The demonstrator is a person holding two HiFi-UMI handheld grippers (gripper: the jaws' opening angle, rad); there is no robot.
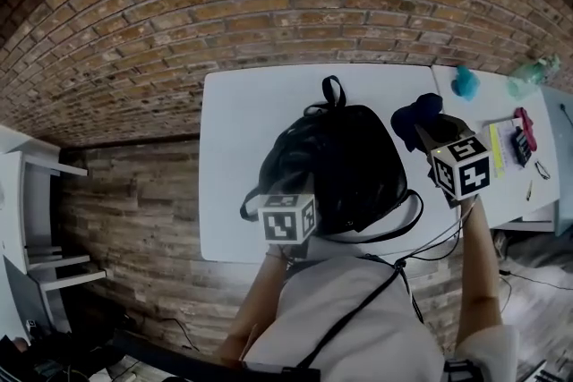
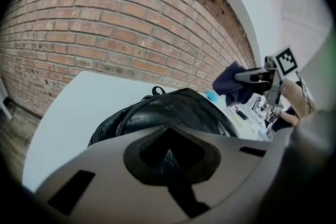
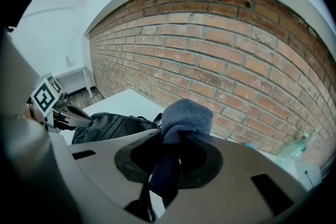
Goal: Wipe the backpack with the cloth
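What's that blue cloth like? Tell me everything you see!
The cloth is dark blue and looks soft and fuzzy, like a towel. It is bunched up and pinched in the right claw, with a rounded end puffing out past it and a tail hanging down. It is held above the white table, right of the black backpack, seemingly not touching it.

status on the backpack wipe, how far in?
Done: cloth is clamped in the right tool. In hand: left tool looks shut on the backpack, steadying it; cloth is in the air, off it. Left: all the wiping.
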